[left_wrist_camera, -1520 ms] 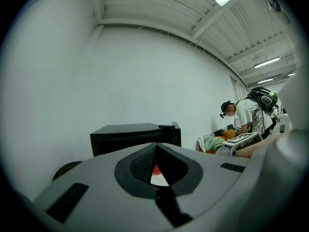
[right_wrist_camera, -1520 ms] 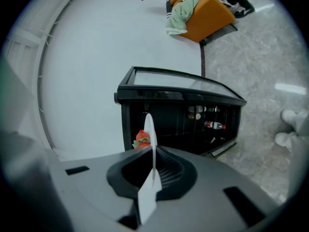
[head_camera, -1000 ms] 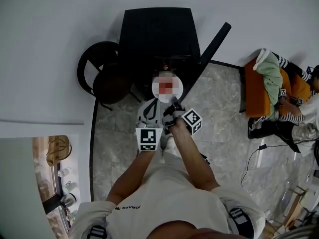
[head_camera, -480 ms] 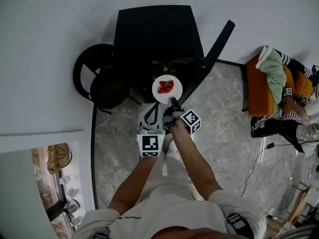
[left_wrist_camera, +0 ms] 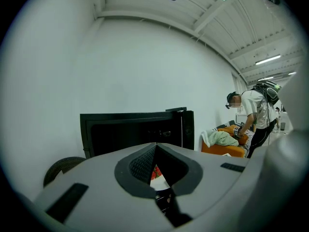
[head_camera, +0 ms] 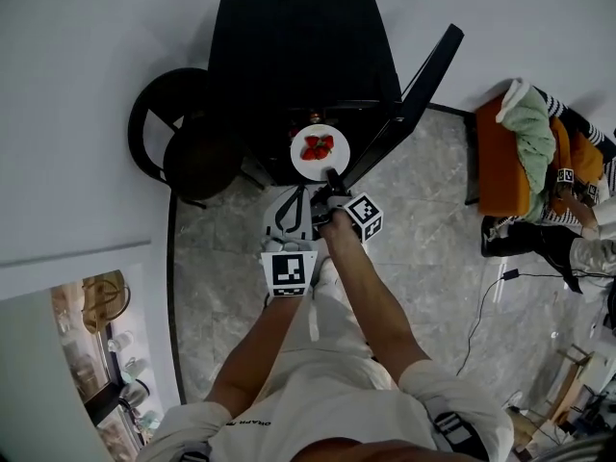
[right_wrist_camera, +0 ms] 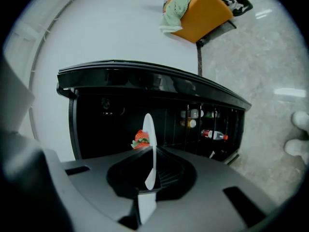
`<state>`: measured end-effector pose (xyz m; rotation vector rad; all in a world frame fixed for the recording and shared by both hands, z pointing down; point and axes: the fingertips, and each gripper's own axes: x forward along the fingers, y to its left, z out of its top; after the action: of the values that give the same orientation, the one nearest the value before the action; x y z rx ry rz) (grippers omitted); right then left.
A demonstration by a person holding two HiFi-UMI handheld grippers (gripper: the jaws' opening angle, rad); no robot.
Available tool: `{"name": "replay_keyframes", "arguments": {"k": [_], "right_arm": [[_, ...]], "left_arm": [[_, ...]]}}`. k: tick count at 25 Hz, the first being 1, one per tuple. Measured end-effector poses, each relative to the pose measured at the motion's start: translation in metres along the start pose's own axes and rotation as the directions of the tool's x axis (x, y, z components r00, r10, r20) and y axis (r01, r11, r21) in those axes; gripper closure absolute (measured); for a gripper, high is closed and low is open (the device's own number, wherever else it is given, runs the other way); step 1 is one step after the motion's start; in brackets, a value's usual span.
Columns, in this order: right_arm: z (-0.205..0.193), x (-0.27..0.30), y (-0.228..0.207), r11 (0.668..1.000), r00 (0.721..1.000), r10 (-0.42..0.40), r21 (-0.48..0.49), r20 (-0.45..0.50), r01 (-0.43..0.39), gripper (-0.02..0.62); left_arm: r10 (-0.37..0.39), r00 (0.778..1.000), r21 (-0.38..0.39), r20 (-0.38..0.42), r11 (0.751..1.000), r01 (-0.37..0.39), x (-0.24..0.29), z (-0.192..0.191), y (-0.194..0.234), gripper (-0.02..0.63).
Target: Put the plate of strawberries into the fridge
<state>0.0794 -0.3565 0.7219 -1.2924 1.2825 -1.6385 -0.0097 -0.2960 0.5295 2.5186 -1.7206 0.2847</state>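
The white plate (head_camera: pixel 300 159) has red strawberries (head_camera: pixel 318 147) on it. It is up in the air, right at the open front of the black fridge (head_camera: pixel 298 56). I cannot tell if it is past the edge yet. The right tongs (head_camera: pixel 333 176) are clenched on the near rim of the plate. The left tongs (left_wrist_camera: pixel 155 145) are just beside them, pressed together at the tips with nothing in them.

The fridge door (head_camera: pixel 416 89) swings out to the right. The head view shows the plate from above, round and full. The right gripper view shows it from the side, as a thin white line with the strawberries peeking out on the left. That view also looks into the fridge, where a bottle (right_wrist_camera: pixel 212 135) lies on its side and small jars (right_wrist_camera: pixel 193 114) stand above it. The head view does not show those.

A round black stool (head_camera: pixel 188 152) is to the left of the fridge. Far off on the right is an orange seat (head_camera: pixel 496 166) with a green cloth (head_camera: pixel 529 133) on it. The left gripper view shows a person (left_wrist_camera: pixel 256 115) bending over that seat.
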Motion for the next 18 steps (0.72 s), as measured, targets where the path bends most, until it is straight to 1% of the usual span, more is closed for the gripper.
{"name": "replay_keyframes", "arguments": {"k": [7,12,15,18], "right_arm": [[0.008,0.017,-0.024,1.000,0.999,-0.023,-0.005,0.025,0.023,0.577],[0.010,0.033,-0.038,0.999,0.999,-0.030,-0.015,0.017,0.030,0.577],[0.013,0.042,-0.048,0.999,0.999,-0.036,-0.006,0.030,0.037,0.577],[0.010,0.050,-0.055,0.999,0.999,-0.038,-0.015,0.008,0.038,0.577]], "left_arm": [[-0.005,1.000,-0.012,-0.006,1.000,0.005,0.001,-0.009,-0.004,0.604],[-0.011,1.000,-0.032,-0.028,0.999,0.011,0.000,-0.015,-0.009,0.604],[-0.020,0.999,-0.027,-0.024,0.999,0.020,-0.002,-0.017,-0.014,0.605],[-0.027,0.999,-0.035,-0.027,0.999,0.026,-0.004,-0.020,-0.017,0.605]]}}
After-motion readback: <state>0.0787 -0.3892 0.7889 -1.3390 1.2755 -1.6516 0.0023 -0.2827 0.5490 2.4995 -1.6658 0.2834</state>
